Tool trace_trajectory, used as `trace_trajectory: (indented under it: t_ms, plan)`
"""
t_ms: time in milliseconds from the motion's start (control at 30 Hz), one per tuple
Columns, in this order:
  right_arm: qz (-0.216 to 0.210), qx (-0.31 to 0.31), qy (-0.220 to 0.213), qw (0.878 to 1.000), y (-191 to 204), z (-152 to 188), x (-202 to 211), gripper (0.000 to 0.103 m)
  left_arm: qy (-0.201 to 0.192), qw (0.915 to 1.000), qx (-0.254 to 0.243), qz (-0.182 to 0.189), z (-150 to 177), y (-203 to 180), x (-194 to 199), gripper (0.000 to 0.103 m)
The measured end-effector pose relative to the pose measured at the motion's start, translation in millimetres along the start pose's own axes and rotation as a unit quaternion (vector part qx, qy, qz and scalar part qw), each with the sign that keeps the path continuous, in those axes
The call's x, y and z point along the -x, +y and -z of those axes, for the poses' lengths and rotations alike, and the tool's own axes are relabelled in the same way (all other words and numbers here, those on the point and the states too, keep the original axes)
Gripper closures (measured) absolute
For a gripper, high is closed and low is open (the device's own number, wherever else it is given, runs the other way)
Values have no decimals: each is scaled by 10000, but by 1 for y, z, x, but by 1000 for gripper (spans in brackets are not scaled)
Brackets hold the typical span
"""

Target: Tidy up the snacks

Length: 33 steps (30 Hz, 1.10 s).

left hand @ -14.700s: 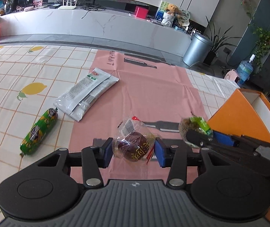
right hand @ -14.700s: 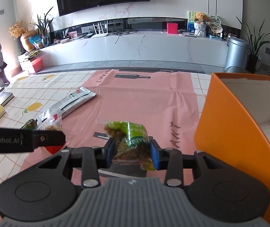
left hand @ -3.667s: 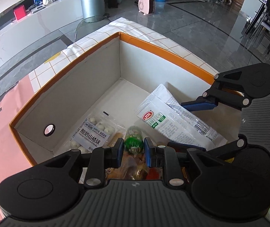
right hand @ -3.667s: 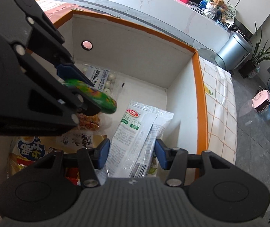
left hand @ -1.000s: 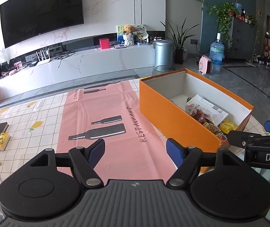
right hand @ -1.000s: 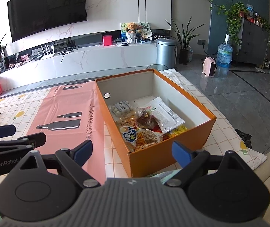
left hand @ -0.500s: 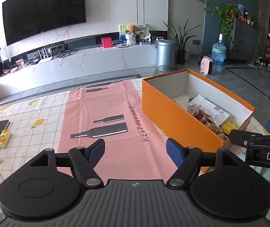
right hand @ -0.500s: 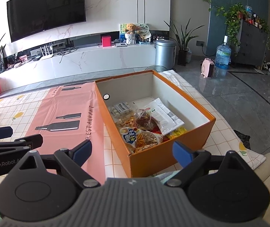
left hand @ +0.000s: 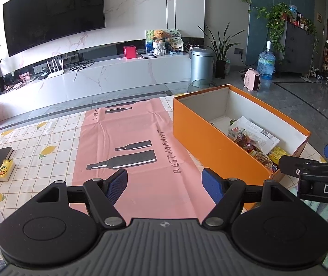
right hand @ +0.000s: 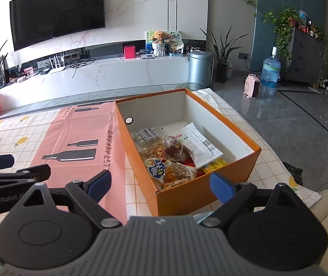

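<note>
Above the tablecloth (left hand: 55, 135), both tongs (left hand: 164, 181) (right hand: 160, 184) gape empty.

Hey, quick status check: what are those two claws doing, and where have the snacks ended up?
Left claw open, empty. Right claw open, empty. Snacks all in the orange box. Pink mat bare, nothing in the way.

The orange box (right hand: 138, 161) looks like matt cardboard, white and dull inside. The snack packets (right hand: 196, 146) in it are glossy, crinkled plastic film that catches the light. A smooth pink mat (left hand: 131, 138) with creases lies over the checked cloth (left hand: 48, 138) on the desk. Each gripper is matt black plastic, the fingers (left hand: 117, 184) faced with blue textured pads.
</note>
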State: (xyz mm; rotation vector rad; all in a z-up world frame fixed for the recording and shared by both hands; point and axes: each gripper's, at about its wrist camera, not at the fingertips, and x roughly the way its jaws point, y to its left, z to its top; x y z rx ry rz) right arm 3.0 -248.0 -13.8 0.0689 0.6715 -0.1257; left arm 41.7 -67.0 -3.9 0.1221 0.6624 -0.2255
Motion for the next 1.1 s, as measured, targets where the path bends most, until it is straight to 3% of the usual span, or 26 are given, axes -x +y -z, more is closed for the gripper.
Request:
trace_trajectory:
  t_ms: [1100]
  plan:
    - [-71,-57,22,10000,-3,0,1,12,-55,9999,-140,44,-1,-3,6,17]
